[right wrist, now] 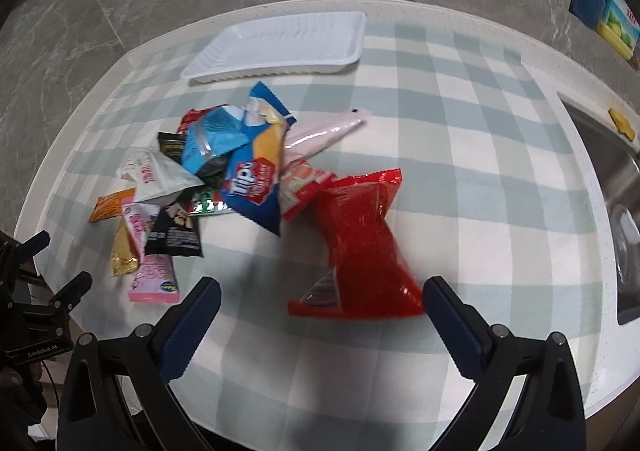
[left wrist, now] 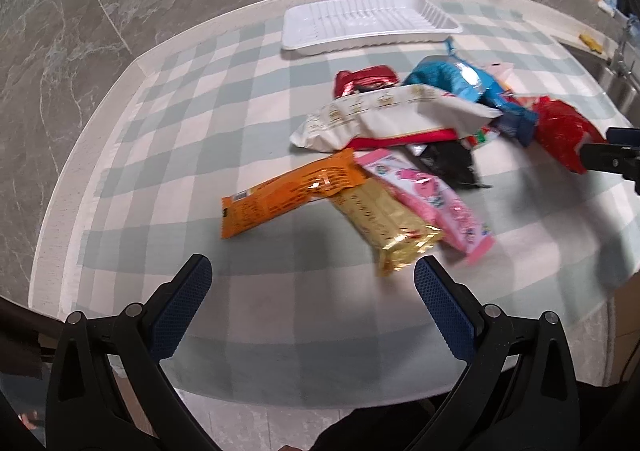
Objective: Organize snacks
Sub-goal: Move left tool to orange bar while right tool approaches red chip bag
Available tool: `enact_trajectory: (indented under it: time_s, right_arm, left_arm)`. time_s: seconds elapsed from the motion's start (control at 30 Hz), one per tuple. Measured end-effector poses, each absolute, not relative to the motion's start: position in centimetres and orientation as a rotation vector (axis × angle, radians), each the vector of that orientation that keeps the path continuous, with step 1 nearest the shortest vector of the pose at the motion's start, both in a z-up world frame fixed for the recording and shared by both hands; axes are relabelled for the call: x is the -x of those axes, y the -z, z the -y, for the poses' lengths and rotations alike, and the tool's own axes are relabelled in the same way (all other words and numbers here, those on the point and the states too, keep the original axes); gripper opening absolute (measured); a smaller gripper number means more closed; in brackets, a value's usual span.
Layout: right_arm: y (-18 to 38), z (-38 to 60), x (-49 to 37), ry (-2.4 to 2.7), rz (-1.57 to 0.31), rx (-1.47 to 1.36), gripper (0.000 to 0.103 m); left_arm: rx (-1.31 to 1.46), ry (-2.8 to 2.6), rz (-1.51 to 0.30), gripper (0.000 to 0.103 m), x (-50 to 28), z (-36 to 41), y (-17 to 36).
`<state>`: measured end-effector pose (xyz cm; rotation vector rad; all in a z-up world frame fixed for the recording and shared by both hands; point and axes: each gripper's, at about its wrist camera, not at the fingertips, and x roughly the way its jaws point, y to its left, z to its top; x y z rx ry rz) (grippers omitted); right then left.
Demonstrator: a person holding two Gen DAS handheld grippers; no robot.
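We see the pile of snacks (left wrist: 400, 155) lying in the middle of the counter (left wrist: 168, 155), which is covered by a pale green and white checked cloth. From the left wrist view, the left hand-held gripper (left wrist: 312, 283) hovers over the near edge of the counter, just short of the pile; the gold packet (left wrist: 384, 227) is the nearest one, its end close to the right finger, with the orange packet (left wrist: 280, 195) and pink packet (left wrist: 436, 203) beside it. Its 2 blue-padded fingers are spread wide and hold nothing.

From the right wrist view, the right hand-held gripper (right wrist: 320, 299) sits just in front of the red bag (right wrist: 360, 243), whose near end lies between the 2 fingers without clearly touching either. These fingers are also spread wide, with nothing pinched.

Behind the pile, towards the far edge of the counter, lies 1 white tray (right wrist: 280, 43), with nothing in it and apart from the snacks.

We count 1 red bag, 1 blue chip bag (right wrist: 256, 175), 1 light blue packet (right wrist: 216, 139), 1 white bag (left wrist: 384, 115), 1 black packet (right wrist: 174, 231), 1 gold packet, 1 orange packet and 1 pink packet; a few more wrappers lie underneath, too covered for us to count. A sink (right wrist: 616, 187) is set into the counter at the right.
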<state>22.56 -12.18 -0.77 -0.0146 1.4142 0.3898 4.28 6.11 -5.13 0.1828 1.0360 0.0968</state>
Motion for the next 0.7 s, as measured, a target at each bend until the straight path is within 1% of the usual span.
enact_trajectory:
  time_s: [0.07, 0.3, 0.43, 0.7]
  right_arm:
    - [1.2, 12.3, -22.8, -0.389, -1.423, -0.004, 0.103]
    - [2.7, 12.5, -23.9, -0.378, -1.455, -0.057, 0.101]
    - [3.4, 12.6, -24.4, -0.360, -1.466, -0.067, 0.100]
    - [4.7, 12.8, -25.2, -0.329, -1.472, -0.081, 0.099]
  left_arm:
    - [-0.190, -0.112, -1.043, 0.102, -4.7, -6.7, 5.4]
    - [-0.281, -0.144, -1.043, 0.094, -6.3, -7.8, 6.6]
    - [-0.332, -0.168, -1.047, 0.094, -7.3, -8.6, 7.4]
    - [-0.529, -0.199, -1.020, 0.093, -8.9, -9.8, 9.0]
